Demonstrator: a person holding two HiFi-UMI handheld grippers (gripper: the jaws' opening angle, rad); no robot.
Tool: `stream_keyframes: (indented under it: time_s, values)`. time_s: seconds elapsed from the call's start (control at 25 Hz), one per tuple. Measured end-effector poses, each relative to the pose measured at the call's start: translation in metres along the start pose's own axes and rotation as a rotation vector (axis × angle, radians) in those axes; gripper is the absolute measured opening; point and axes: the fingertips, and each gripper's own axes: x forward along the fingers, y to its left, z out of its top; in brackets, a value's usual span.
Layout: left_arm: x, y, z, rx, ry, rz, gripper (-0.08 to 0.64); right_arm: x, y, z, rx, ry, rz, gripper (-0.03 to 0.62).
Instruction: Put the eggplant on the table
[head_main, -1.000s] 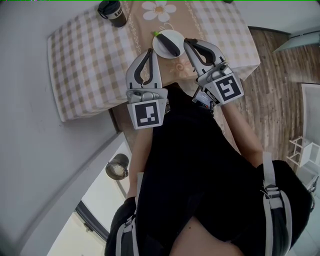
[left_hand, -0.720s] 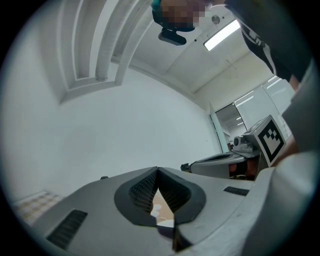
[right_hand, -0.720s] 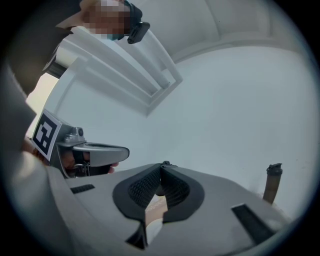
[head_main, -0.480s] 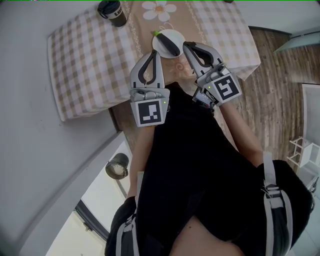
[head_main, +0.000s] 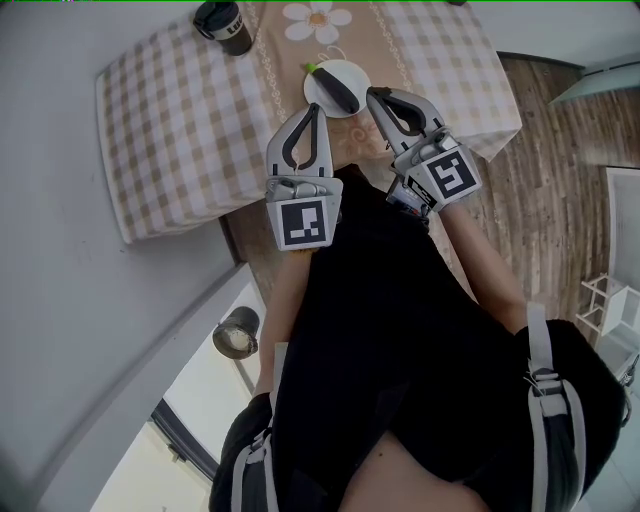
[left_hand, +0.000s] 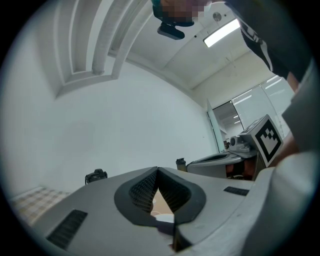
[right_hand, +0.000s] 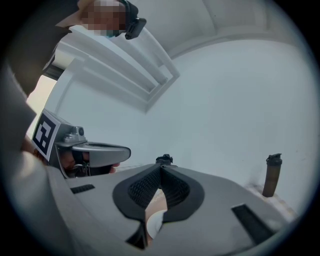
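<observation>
Both claws are closed and carry nothing. Your left claw (head_main: 313, 108) has its jaws meeting at the tips, leaving only an eye-shaped gap behind them with nothing in it. Your right claw (head_main: 373, 93) stands the same way.

The eggplant (head_main: 346, 92) lies on a small white plate (head_main: 323, 88) near your edge of the table (head_main: 180, 120), so it is not yet on the cloth itself. From the head view it sits ahead of you, between the two claw tips and a little beyond them. Each claw points in toward the plate from its own side.

Its long axis runs on a slant. The green stem end is at the far left of the plate and the dark, thick body comes down toward the near right. That puts the body on your right claw's side. The right tips look just beside the plate's right rim, while the left tips are near its lower left rim, closer to bare plate than to eggplant. How high either claw hangs above the plate I cannot tell.

I would judge the right claw the better placed. You would need to part its jaws first, then bring them across the body, square to that slant, not along it. Bare cloth lies to the left of the plate, well short of the dark cup (head_main: 224, 24) at the far corner.
</observation>
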Motion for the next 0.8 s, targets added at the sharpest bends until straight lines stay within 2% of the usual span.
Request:
stream_keyframes:
  time_s: [0.8]
  values:
    - [0.004, 0.005, -0.016, -0.031, 0.036, 0.0, -0.008, 0.01, 0.006, -0.029, 0.002, 0.073, 0.036, 0.006]
